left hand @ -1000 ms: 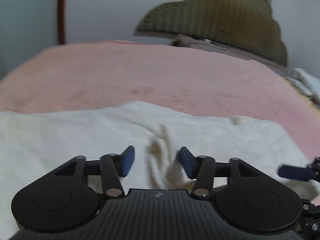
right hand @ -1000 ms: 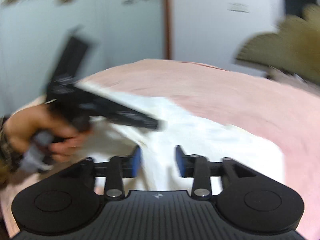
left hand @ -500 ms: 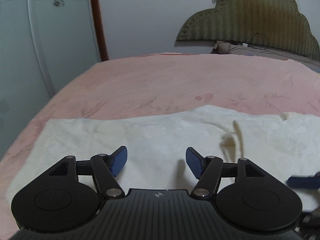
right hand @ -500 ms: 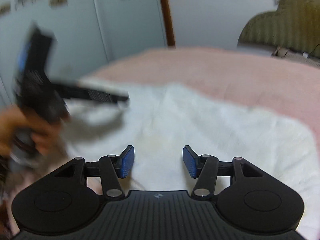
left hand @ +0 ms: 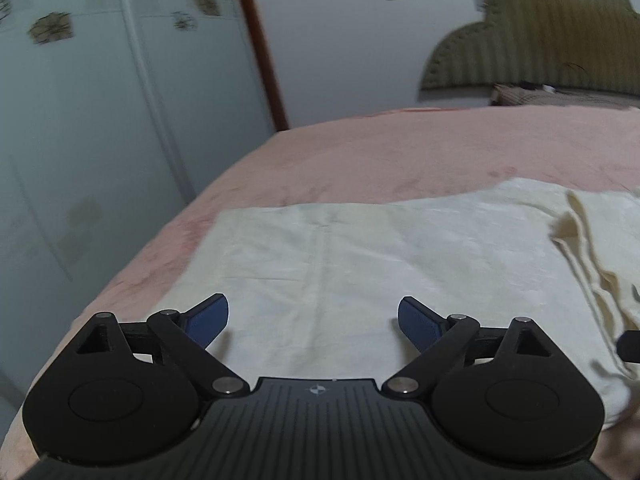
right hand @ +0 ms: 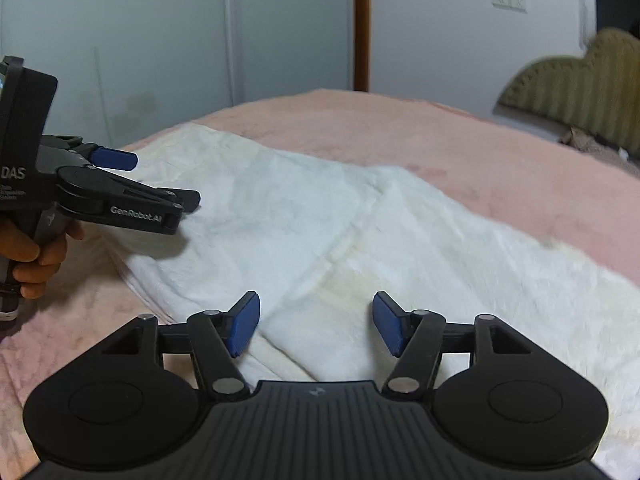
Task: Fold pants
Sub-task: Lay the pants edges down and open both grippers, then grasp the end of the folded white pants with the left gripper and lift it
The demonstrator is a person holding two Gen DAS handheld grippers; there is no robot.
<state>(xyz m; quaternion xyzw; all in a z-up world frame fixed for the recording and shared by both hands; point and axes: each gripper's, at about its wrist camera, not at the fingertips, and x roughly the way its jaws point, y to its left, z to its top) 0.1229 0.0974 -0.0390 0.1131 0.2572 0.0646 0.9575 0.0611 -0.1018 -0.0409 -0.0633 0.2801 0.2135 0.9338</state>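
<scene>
Cream white pants (left hand: 360,256) lie spread flat on the pink bed, with a bunched fold at the right (left hand: 592,264). My left gripper (left hand: 313,322) is open and empty, just above the near edge of the pants. In the right wrist view the pants (right hand: 360,220) run from far left to near right. My right gripper (right hand: 316,322) is open and empty over the near fold. The left gripper also shows in the right wrist view (right hand: 156,182), held by a hand, open above the far end of the pants.
The pink bedspread (left hand: 400,152) covers the bed; its left edge (left hand: 160,248) drops toward pale wardrobe doors (left hand: 80,120). An olive padded headboard (left hand: 552,40) stands at the far right. A brown door frame (right hand: 362,24) rises behind the bed.
Both grippers have opened wider. The left view has swung left, toward the end of the pants and the wardrobe. The right gripper has moved along the pants and is now steady.
</scene>
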